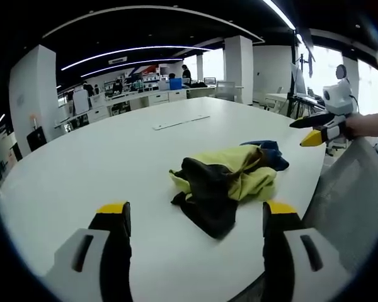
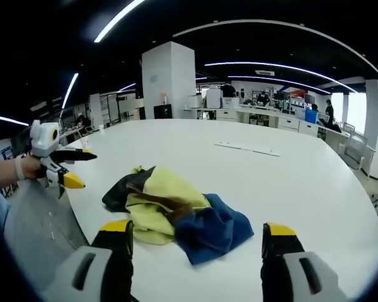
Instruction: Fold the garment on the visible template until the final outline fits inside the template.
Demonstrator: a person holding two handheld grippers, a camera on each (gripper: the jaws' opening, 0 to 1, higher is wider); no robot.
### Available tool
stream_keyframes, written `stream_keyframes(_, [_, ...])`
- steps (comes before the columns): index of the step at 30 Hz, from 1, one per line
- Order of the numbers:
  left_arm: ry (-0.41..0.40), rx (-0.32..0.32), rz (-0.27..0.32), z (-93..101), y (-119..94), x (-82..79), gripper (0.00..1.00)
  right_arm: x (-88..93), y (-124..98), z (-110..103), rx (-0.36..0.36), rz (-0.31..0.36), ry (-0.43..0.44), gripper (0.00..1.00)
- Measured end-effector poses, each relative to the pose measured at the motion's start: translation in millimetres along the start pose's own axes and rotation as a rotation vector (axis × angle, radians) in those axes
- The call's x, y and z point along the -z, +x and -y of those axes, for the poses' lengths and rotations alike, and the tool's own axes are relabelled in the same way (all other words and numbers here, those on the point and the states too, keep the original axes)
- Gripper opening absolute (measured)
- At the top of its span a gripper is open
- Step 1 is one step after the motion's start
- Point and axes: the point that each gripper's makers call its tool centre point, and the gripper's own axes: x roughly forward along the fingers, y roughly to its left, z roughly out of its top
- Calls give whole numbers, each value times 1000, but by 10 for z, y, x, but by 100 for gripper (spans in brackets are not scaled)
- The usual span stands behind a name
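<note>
- Yellow-tipped jaws of the left gripper (image 1: 196,212) rise from the bottom of the left gripper view, set wide apart with nothing between them, above bare table.
- Likewise, the right gripper (image 2: 198,231) stands at the bottom of the right gripper view, jaws spread and holding nothing.
- Just beyond the jaws in both views lies the garment (image 1: 230,179) (image 2: 173,211), crumpled in a heap on the white table (image 1: 101,163) (image 2: 290,176). It shows yellow-green, black and blue cloth, with a brown strip in the right gripper view.
- In the left gripper view the heap sits centre-right, near the table's right edge; in the right gripper view it sits lower centre, near the left edge.
- At the right edge of the left gripper view the right gripper comes in, held in a hand (image 1: 368,124), off the table's edge; its jaws look apart.
- At the left edge of the right gripper view the left gripper appears the same way, jaws apart, held in a hand (image 2: 26,167).
- A thin pale strip (image 1: 181,122) (image 2: 247,148) lies flat farther back on the tabletop.
- A grey mesh chair back (image 1: 349,201) (image 2: 41,229) stands beside the table.
- Behind: a large white pillar (image 2: 169,80), desks (image 1: 157,95) with people at them, curved ceiling light strips (image 1: 135,50), and bright windows (image 1: 324,66) at upper right of the left gripper view.
</note>
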Motion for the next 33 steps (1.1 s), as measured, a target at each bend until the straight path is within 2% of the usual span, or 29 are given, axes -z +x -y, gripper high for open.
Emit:
stream_keyframes(18, [1, 5, -15, 15, 1, 28, 82, 3, -23, 31, 12, 1, 1, 81])
stream_keyframes(26, [-7, -8, -8, -12, -10, 13, 82, 13, -6, -60, -20, -9, -21, 81])
stream_keyframes(33, [3, 5, -19, 23, 6, 29, 82, 37, -3, -68, -27, -20, -25, 81])
